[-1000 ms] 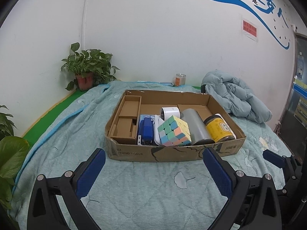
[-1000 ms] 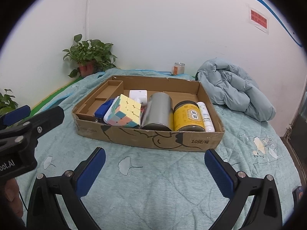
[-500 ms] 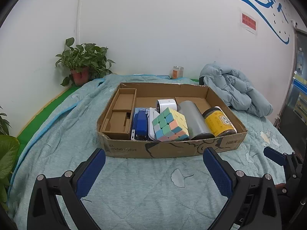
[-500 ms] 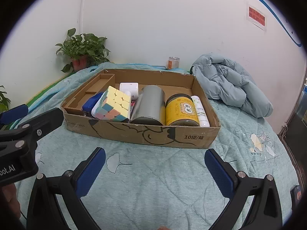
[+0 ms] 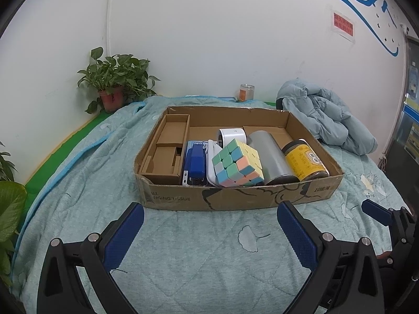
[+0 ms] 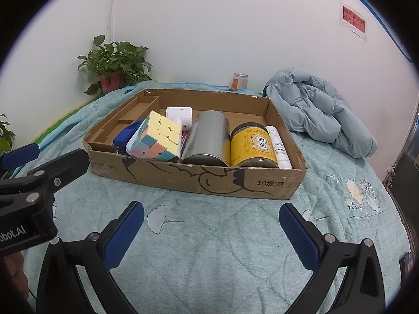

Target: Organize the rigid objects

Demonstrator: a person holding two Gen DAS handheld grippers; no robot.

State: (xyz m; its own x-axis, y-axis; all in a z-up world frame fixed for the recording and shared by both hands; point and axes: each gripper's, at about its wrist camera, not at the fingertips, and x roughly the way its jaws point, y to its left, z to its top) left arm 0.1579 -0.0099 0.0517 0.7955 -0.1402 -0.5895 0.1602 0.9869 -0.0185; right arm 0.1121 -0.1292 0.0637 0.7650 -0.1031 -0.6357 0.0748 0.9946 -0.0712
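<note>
A shallow cardboard box (image 5: 235, 196) (image 6: 199, 180) sits on the teal quilt. In it lie a pastel cube (image 5: 237, 166) (image 6: 159, 140), a blue stapler (image 5: 195, 164) (image 6: 125, 136), a white device (image 5: 231, 136) (image 6: 179, 115), a silver can (image 5: 269, 157) (image 6: 207, 138), a yellow jar (image 5: 305, 161) (image 6: 252, 145) and a white tube (image 6: 277, 146). My left gripper (image 5: 209, 231) is open and empty in front of the box. My right gripper (image 6: 210, 231) is open and empty, also short of the box. The left gripper also shows at the left edge of the right wrist view (image 6: 39, 162).
A crumpled light-blue jacket (image 5: 324, 115) (image 6: 314, 112) lies right of the box. A potted plant (image 5: 115, 83) (image 6: 115, 62) stands in the back-left corner, a small jar (image 5: 246, 93) by the wall. More leaves (image 5: 7, 204) at left.
Both views have drifted slightly; the box now sits a little closer and lower in frame. Both grippers stay open and empty.
</note>
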